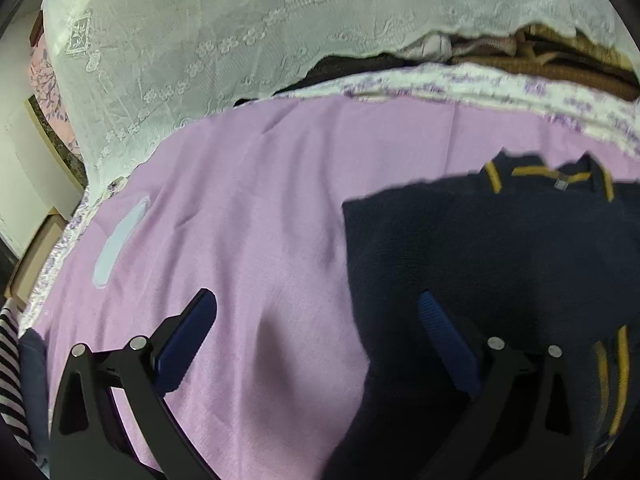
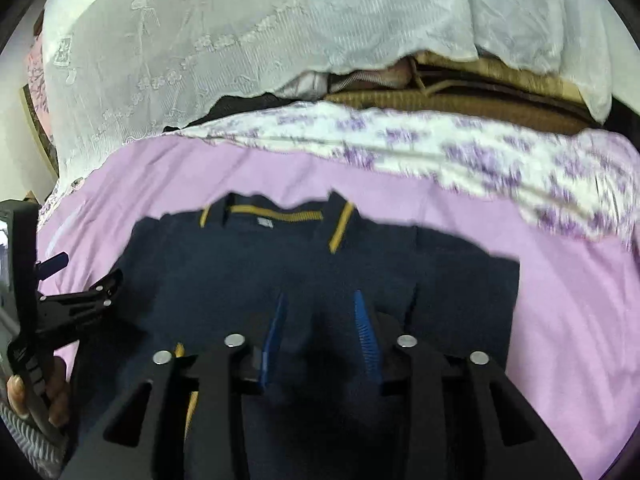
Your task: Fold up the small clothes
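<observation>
Here the right gripper (image 2: 320,320) has its blue-padded jaws parted a little above the middle of the navy sweater (image 2: 280,272); nothing is pinched between them, and dark knit fills the gap. The left gripper (image 1: 316,320) stands with its jaws wide apart, one finger over bare lilac sheet (image 1: 240,208), the other over the sweater's near edge, gripping nothing; whether that finger touches the knit cannot be told. In the right wrist view a hand (image 2: 36,396) shows at the left edge, holding that gripper's handle.

The sweater lies flat on the lilac sheet, its mustard-striped collar (image 2: 276,216) at the far side and mustard bands at a near corner. Beyond the sheet runs a white cloth with purple flowers (image 2: 440,148), then a stack of brown and pink fabrics (image 2: 460,96) under a white lace cover (image 2: 200,40).
</observation>
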